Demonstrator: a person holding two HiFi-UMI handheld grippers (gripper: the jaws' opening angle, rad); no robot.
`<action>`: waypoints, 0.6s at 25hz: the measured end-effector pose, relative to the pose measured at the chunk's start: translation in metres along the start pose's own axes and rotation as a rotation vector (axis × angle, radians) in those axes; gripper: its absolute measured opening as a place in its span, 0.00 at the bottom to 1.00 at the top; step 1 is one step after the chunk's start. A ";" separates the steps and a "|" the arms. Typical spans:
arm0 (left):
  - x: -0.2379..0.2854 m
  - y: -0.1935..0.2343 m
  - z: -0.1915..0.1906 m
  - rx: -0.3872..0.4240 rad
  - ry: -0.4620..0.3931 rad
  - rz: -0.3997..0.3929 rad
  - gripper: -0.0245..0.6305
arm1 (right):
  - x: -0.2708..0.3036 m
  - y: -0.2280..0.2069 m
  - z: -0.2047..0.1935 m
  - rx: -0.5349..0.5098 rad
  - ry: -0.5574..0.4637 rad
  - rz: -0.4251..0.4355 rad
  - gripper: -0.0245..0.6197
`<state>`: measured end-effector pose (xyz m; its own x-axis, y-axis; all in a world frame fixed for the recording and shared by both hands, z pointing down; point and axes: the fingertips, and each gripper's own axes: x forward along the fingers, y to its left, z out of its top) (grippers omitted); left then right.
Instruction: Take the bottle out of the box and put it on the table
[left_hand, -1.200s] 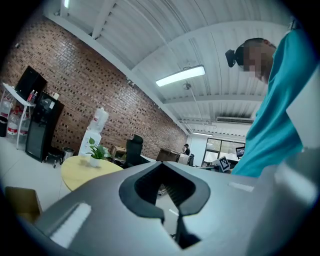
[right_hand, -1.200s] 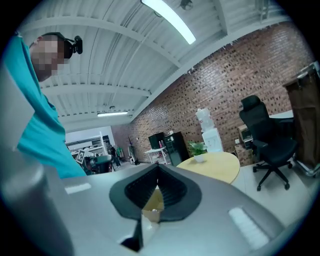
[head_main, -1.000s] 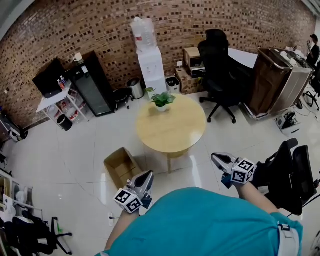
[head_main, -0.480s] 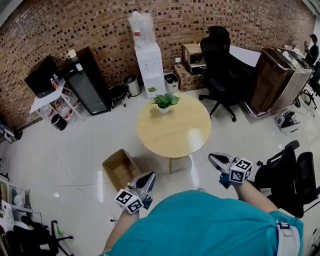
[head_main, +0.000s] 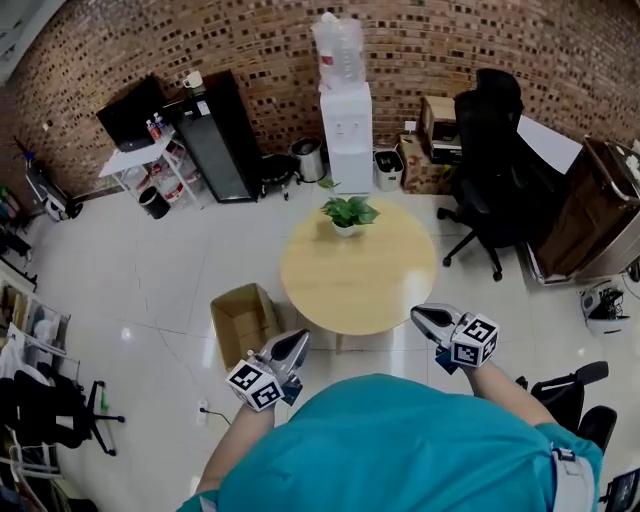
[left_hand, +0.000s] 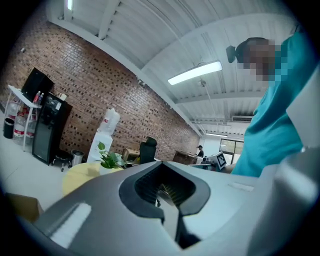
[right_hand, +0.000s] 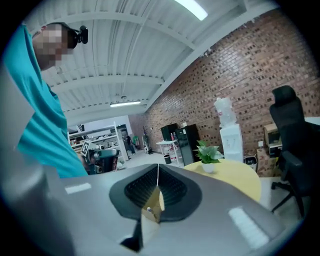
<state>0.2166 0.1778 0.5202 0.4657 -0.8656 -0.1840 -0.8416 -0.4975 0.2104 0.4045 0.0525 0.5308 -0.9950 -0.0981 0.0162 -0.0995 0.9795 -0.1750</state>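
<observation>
Holding both tools low in front of your teal shirt (head_main: 400, 450), you have the left gripper (head_main: 298, 338) with its jaws pressed together and nothing between them. The right gripper (head_main: 418, 316) is closed too, and only a thin seam shows between its empty jaws. Both grippers point away from you, toward the round wooden table (head_main: 360, 275). The left one is at the table's near left edge and the right one at its near right edge. Just beside the left gripper, on the white floor (head_main: 150, 270), stands the cardboard box (head_main: 243, 320). Its flaps are open, and it sits to the left of the table, close to the table's side. The bottle I cannot make out in any view, so I cannot tell you if it lies inside the box. On the far part of the table top stands a small potted plant (head_main: 348, 212), and the rest of the top is bare. Behind the table, against the brick wall (head_main: 250, 50), you see a white water dispenser (head_main: 345, 120), a black fridge (head_main: 222, 140) to its left and a black office chair (head_main: 495, 170) to its right.
</observation>
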 end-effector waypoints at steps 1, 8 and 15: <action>0.006 0.002 -0.006 -0.004 -0.003 0.025 0.04 | 0.002 -0.010 -0.001 -0.008 0.009 0.023 0.05; -0.002 0.036 -0.017 0.022 -0.012 0.152 0.04 | 0.060 -0.037 -0.017 -0.035 0.051 0.155 0.06; -0.082 0.116 -0.021 0.020 -0.089 0.256 0.04 | 0.172 -0.030 -0.041 -0.049 0.077 0.242 0.07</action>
<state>0.0865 0.1898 0.5804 0.2120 -0.9541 -0.2116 -0.9343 -0.2613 0.2426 0.2363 0.0134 0.5792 -0.9869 0.1517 0.0553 0.1431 0.9804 -0.1356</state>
